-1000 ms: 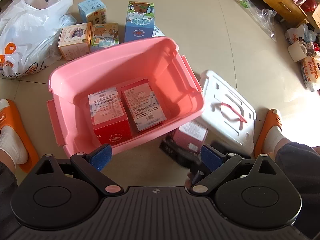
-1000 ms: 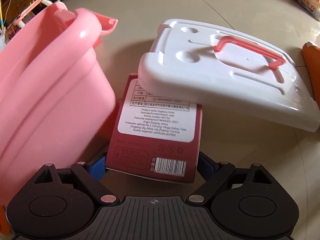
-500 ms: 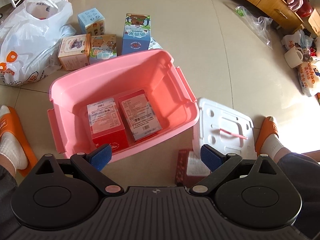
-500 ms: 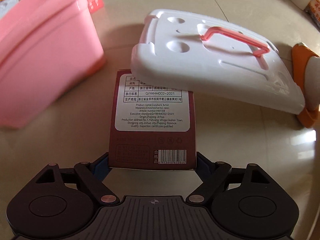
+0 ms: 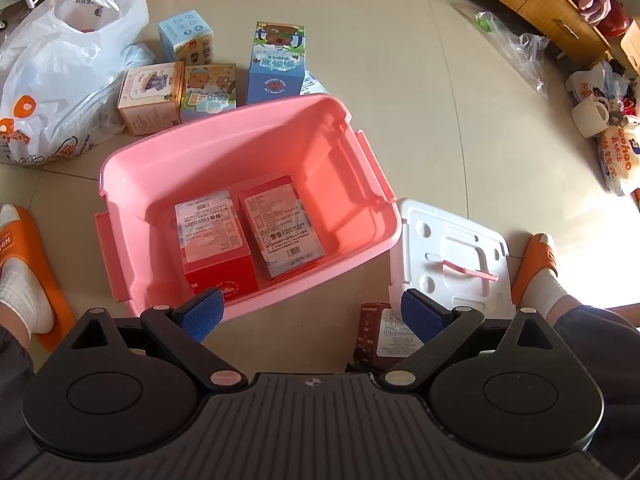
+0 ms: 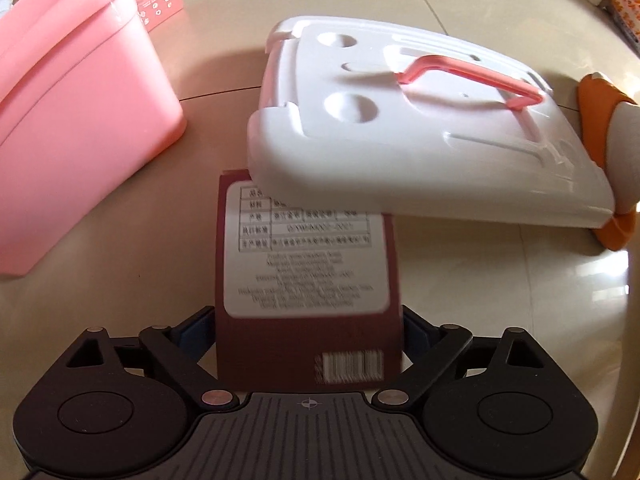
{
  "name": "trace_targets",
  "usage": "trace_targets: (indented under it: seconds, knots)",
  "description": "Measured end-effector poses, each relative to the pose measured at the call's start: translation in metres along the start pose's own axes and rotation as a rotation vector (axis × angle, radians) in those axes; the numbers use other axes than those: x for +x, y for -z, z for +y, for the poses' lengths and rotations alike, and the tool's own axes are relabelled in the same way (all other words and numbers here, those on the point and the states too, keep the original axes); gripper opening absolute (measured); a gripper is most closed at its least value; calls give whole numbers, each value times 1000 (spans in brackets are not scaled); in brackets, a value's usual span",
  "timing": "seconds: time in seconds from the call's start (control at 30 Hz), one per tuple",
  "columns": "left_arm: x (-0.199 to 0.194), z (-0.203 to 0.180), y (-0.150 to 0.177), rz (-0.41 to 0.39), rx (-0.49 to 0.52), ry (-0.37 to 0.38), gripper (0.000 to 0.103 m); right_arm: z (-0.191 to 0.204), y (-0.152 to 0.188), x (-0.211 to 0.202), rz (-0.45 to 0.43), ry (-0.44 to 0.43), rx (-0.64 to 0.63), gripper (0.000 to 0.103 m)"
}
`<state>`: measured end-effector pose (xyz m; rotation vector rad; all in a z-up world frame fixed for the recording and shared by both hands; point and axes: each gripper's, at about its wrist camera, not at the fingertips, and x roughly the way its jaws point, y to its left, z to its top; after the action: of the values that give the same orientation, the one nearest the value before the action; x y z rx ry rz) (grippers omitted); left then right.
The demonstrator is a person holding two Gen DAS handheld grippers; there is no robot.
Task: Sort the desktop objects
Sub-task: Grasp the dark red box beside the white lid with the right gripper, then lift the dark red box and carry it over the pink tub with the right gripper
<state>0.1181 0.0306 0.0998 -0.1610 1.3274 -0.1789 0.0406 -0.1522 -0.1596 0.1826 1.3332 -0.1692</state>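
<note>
Maroon box point(image 6: 308, 280): it lies label-up on the floor point(image 6: 460, 300) between the pink bin point(image 6: 72, 120) and the white lid point(image 6: 420, 128), its far end tucked under the lid's near edge. My right tool point(image 6: 308, 336) straddles its near end, one pad at each side. The jaws have just been opening and stand wide; the pads point(image 6: 196, 336) sit just beside the box walls, and I cannot tell for certain whether they press on them, though the box appears to rest on the floor rather than hang in a grip.

In the left view, my left tool point(image 5: 316, 316) hangs open and empty over the near rim of the bin point(image 5: 248, 148). Two red boxes point(image 5: 216, 248) already lie side by side on the bin's bottom, with bare bottom to their right. More cartons point(image 5: 208, 92) wait on the floor beyond the bin, beside a white bag point(image 5: 60, 80). The maroon box point(image 5: 380, 336) shows at the lower right, by the lid point(image 5: 452, 256).

Step in hand, as I judge it: taking up the maroon box for the bin. The next move calls for closing squarely on its two side walls, drawing it back clear of the lid before lifting, then carrying it over the rim to the free space. A lift straight up risks catching the lid.
</note>
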Motion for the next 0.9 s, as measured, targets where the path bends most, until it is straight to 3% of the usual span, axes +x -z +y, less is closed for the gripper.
trace_targets:
  seconds: [0.2, 0.53, 0.9]
  knots:
    - [2, -2, 0, 7, 5, 0, 97, 2, -5, 9, 24, 30, -56, 82]
    - [4, -3, 1, 8, 8, -14, 97, -1, 0, 9, 92, 14, -139, 81]
    - [4, 3, -3, -10, -12, -37, 97, -13, 16, 0, 223, -24, -242, 81]
